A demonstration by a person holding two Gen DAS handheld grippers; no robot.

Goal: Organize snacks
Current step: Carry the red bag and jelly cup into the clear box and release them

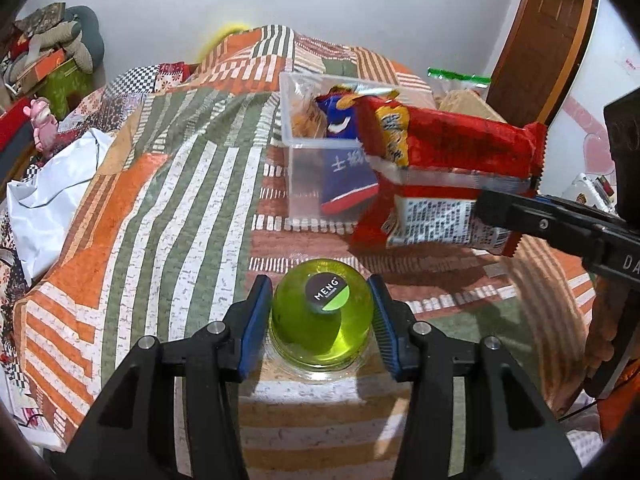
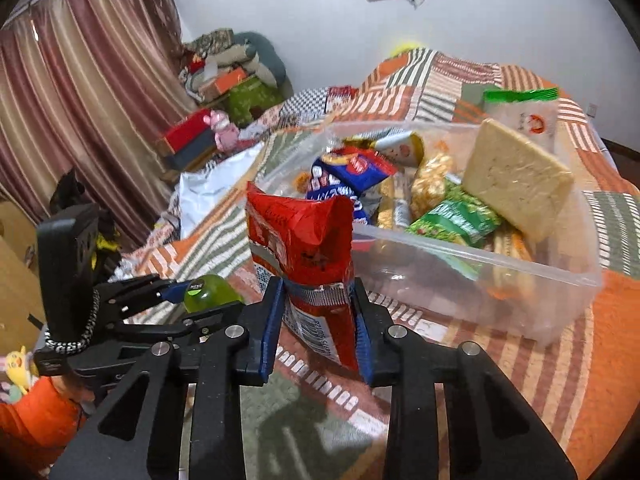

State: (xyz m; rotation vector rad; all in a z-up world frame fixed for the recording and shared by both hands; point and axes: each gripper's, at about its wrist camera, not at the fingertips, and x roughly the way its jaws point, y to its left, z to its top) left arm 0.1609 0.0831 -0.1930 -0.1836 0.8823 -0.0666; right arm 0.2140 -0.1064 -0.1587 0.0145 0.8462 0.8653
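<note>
My left gripper (image 1: 322, 320) is shut on a green jelly cup (image 1: 322, 316) with a dark MENG label, low over the patchwork bedspread; the cup also shows in the right wrist view (image 2: 210, 292). My right gripper (image 2: 318, 320) is shut on a red snack packet (image 2: 304, 248) and holds it upright in the air, just in front of the clear plastic bin (image 2: 472, 248). In the left wrist view the packet (image 1: 444, 152) hangs to the right, between me and the bin (image 1: 296, 168). The bin holds several snacks: a blue packet (image 2: 352, 172), a green packet (image 2: 456, 216), a pale cracker slab (image 2: 516, 176).
The bedspread (image 1: 168, 208) covers the bed. A white plastic bag (image 1: 52, 184) lies at its left edge. A green-topped snack bag (image 2: 520, 108) stands behind the bin. Clutter and a pink toy (image 1: 40, 124) sit left; curtains (image 2: 80, 100) hang beyond. A wooden door (image 1: 544, 40) stands right.
</note>
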